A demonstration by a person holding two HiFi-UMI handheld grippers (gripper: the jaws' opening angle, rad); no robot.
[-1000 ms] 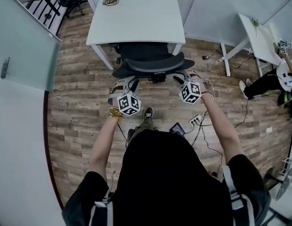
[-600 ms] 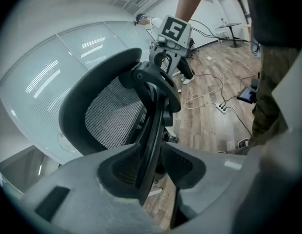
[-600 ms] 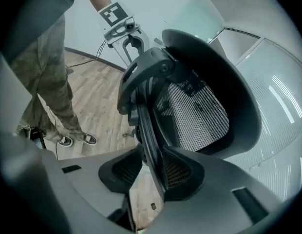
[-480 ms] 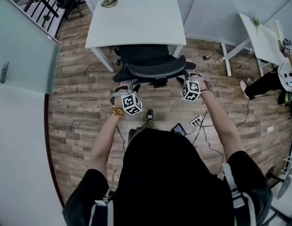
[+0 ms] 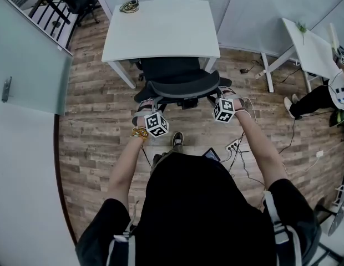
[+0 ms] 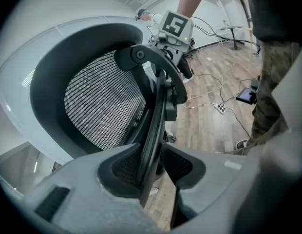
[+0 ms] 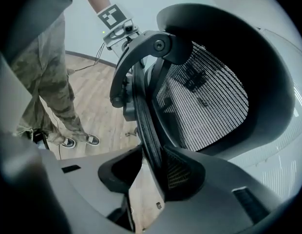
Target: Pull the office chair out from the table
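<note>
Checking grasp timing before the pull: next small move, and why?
Probably close both on the chair back's rim: it stands unclamped between the left gripper's fingers and the right gripper's opening fingers, and the seat is partly under the table.

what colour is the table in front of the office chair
White. The table has a plain white top and white legs, and it shows best in the head view.

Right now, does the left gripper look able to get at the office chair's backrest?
Probably yes. The left gripper is right at the backrest: in the left gripper view the backrest's edge runs between its parted jaws, which do not look clamped on it. Nothing stands in the way.
</note>
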